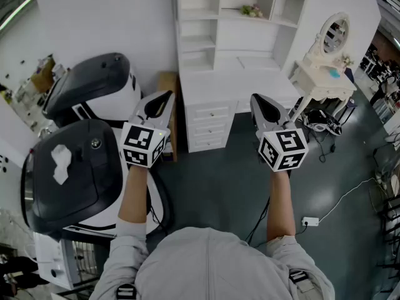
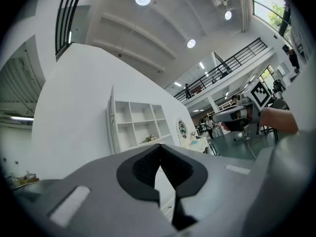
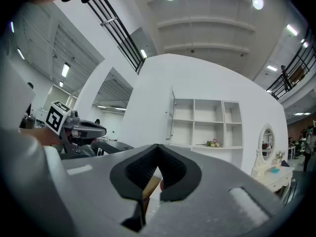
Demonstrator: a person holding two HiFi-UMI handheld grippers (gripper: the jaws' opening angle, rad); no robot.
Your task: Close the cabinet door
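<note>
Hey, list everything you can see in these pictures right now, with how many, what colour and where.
shelf cabinet: one, white, back wall centre; door open at its left
drawers: three, white, below its desktop
flowers: one bunch, pinkish, upper shelf
vanity table: one, white, oval mirror, right
machines: two, black and white, left
power strip: one, white, floor right
left gripper: one, grey, shut, empty
right gripper: one, grey, shut, empty

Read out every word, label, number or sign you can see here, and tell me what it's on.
No readable text anywhere.
Left tool: its cube shows only black-and-white square marker patterns, no words.
Right tool: its cube, the same.
</note>
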